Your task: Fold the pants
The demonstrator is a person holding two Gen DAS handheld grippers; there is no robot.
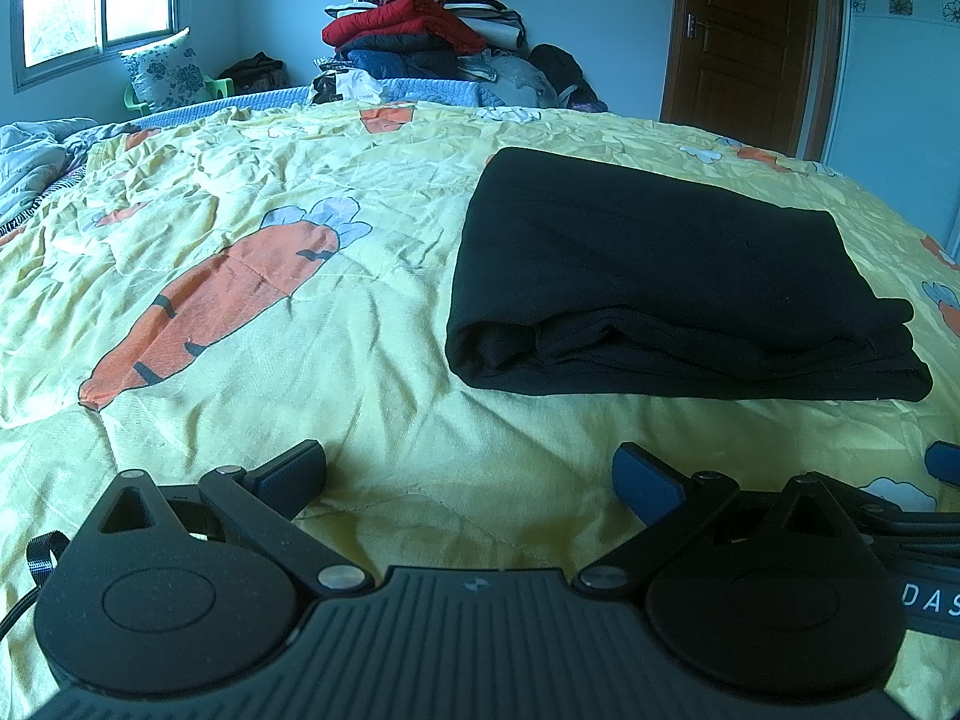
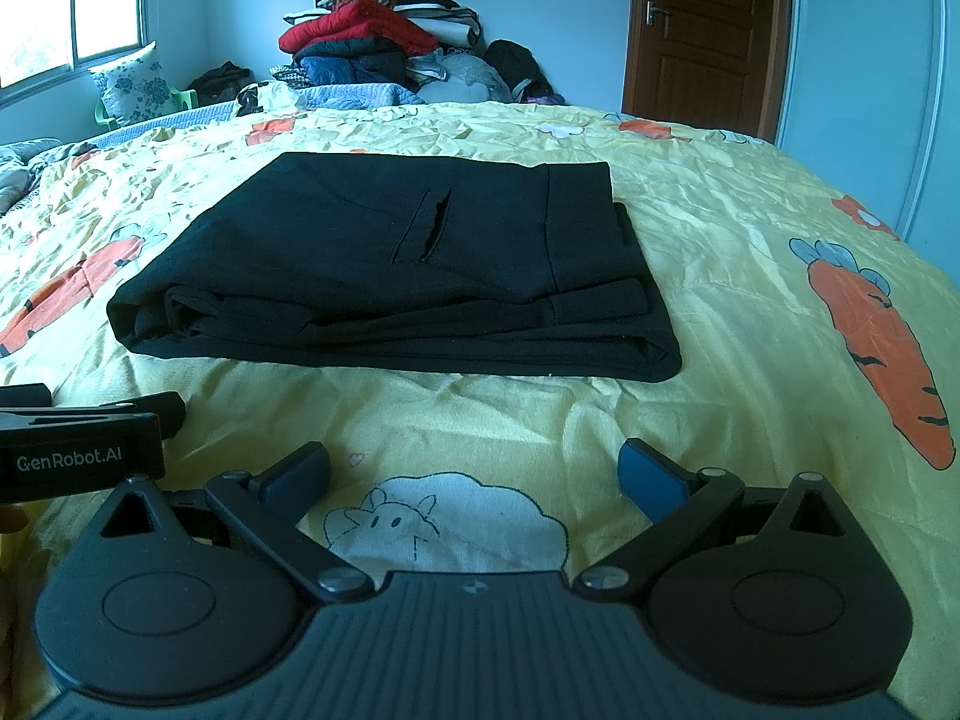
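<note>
The black pants (image 2: 384, 276) lay folded into a flat rectangle on the yellow carrot-print bedspread (image 1: 240, 276), with the layered edges toward the cameras and a pocket slit on top. The left claw (image 1: 468, 474) sat just short of the pants, released and empty. The right claw (image 2: 474, 474) sat beside it, also near the pants' edge, its fingers spread and grasping nothing.

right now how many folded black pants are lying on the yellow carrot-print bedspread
1: the folded black fabric pants lie mid-bed on the yellow carrot-print bedspread, beyond both open grippers. The far clothes pile may hide others.
</note>
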